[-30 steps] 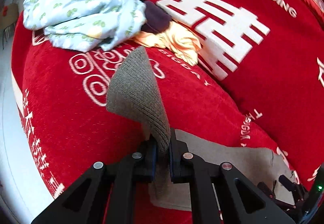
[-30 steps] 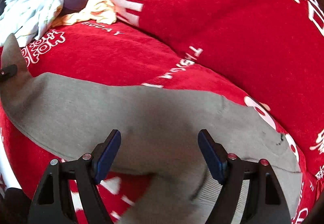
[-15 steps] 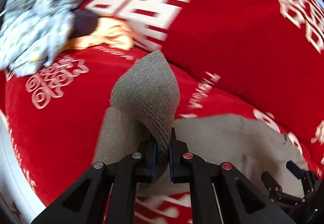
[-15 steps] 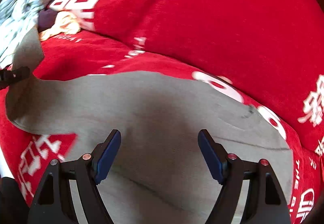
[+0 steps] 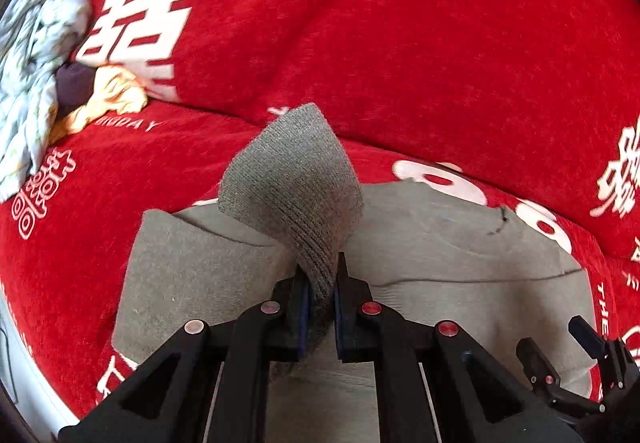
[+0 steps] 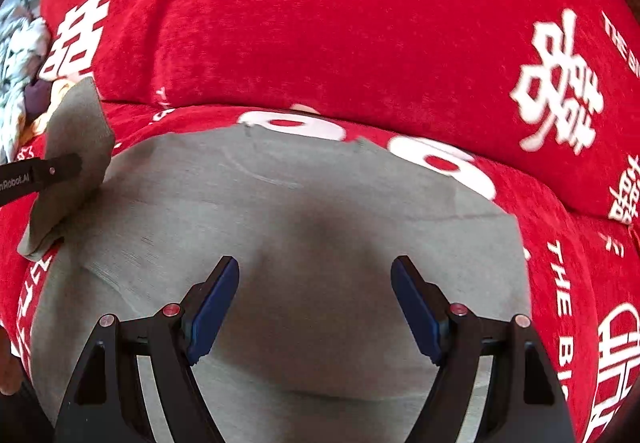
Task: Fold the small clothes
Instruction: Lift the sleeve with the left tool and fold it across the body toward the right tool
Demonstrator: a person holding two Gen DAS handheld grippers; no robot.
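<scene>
A grey knit garment (image 6: 304, 211) lies spread on the red sofa seat (image 6: 576, 243). My left gripper (image 5: 320, 287) is shut on its ribbed sleeve cuff (image 5: 296, 179) and holds the sleeve up over the garment's body (image 5: 460, 243). In the right wrist view the left gripper (image 6: 60, 171) and the raised cuff (image 6: 76, 123) show at the far left. My right gripper (image 6: 316, 299) is open and empty, low over the middle of the garment. It also shows in the left wrist view (image 5: 568, 359) at the lower right.
A pile of other clothes (image 5: 32, 55), pale printed, dark and yellow pieces, lies at the far left of the seat. The red sofa backrest (image 5: 360, 23) with white lettering rises behind the garment.
My left gripper has carried the cuff rightward, folding the sleeve in over the garment's body. The clothes pile has drifted to the left in both views. My right gripper stays open.
</scene>
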